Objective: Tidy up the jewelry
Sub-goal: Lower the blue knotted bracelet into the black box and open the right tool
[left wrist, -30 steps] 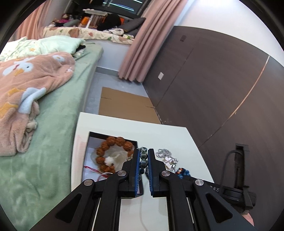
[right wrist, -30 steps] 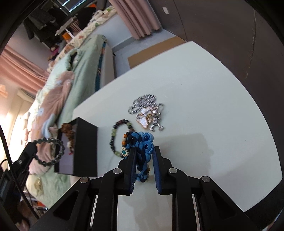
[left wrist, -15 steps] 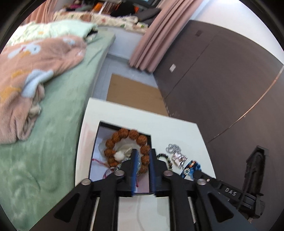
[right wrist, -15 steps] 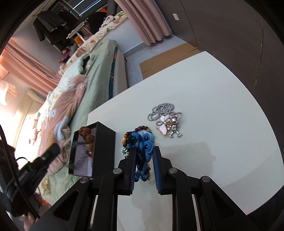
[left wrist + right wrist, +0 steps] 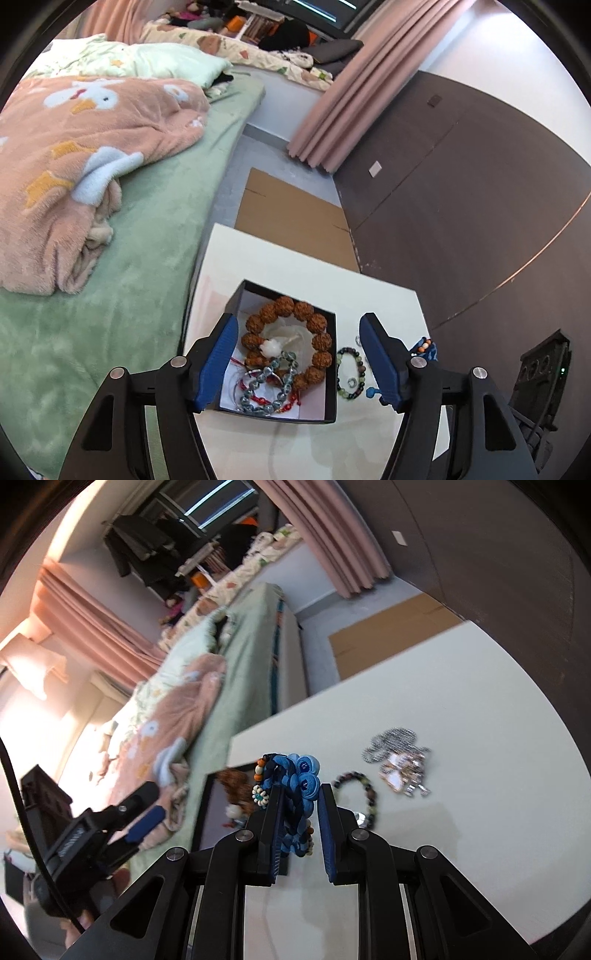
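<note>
Sorting, from table (image 5: 258, 254) downward:
Box (image 5: 330, 369): catches bracelets, grey beads (image 5: 266, 384) inside.
Left tongs (image 5: 298, 360): I'm opening them above it, nothing between.
Right tongs (image 5: 300, 814): I grip the blue bracelet (image 5: 295, 794), lifted beside the box.

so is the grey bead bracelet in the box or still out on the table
In the box. The grey bead bracelet lies inside the black box, partly over the brown bead bracelet. The left gripper is opening above it, nothing between its fingers.
</note>
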`<state>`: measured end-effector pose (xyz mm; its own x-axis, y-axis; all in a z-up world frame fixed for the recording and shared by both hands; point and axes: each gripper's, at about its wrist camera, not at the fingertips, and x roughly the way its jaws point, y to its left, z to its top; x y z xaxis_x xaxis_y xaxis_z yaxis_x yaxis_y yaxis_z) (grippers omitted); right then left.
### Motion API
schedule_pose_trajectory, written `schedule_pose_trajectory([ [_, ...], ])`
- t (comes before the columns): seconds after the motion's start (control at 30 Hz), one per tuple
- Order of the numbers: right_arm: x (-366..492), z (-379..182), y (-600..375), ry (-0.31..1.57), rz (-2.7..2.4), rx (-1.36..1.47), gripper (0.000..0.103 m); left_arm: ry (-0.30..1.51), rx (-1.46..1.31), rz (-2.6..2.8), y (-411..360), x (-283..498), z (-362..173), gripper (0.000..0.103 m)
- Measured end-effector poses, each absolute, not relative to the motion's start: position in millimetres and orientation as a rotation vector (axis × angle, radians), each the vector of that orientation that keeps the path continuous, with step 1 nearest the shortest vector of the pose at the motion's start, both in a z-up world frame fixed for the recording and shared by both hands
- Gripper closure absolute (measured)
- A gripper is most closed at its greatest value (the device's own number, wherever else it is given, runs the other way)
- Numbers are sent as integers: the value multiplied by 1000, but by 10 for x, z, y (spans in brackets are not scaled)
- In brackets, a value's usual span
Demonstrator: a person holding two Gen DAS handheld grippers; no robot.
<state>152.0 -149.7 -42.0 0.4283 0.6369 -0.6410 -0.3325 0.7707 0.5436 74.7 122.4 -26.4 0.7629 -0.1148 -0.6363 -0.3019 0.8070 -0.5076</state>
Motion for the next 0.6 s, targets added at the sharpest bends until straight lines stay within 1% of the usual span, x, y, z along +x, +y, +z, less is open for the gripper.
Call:
schedule_pose_trajectory([
  [0.33, 1468, -282, -1251, 878, 763, 412, 83, 660, -644, 122, 1349, 704, -156, 34],
  [0.6, 1530, -332, -914, 892, 835, 430, 83, 638, -675, 151, 1557, 691, -157, 34],
])
